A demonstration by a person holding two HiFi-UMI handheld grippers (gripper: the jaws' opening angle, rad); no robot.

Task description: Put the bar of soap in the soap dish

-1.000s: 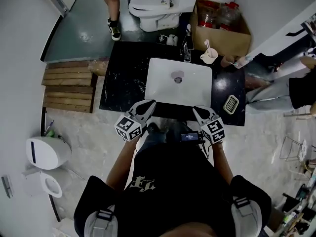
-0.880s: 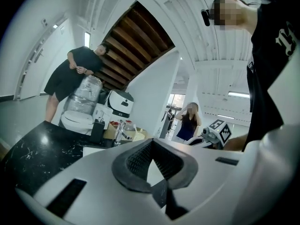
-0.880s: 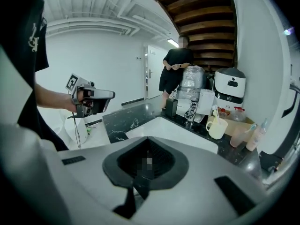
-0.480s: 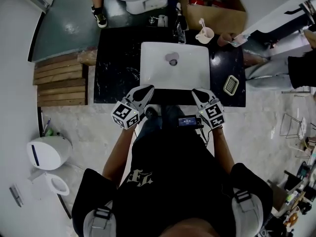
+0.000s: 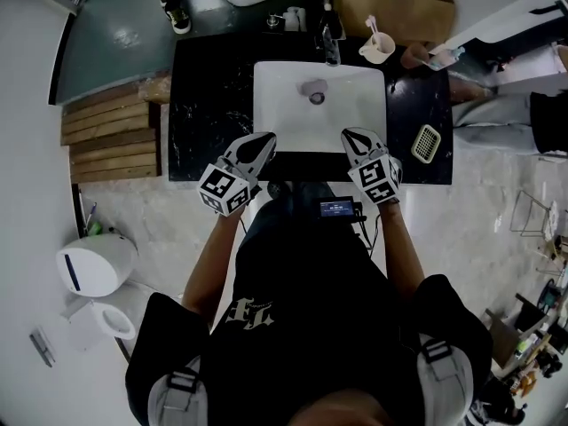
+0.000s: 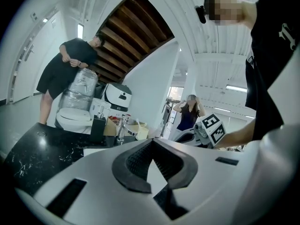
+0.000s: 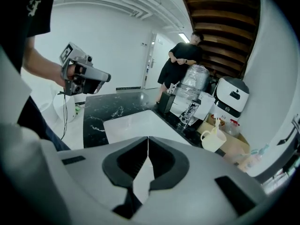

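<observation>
soap dish point(image 5: 427, 143) on counter point(image 5: 213, 105), near r of r tool point(image 5: 351, 137), jaws closed

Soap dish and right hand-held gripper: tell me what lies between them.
Head view: only bare black countertop right of the sink lies between the right hand-held gripper and the soap dish.

The soap dish point(image 5: 427, 143) is too small to tell whether it holds anything.
</observation>
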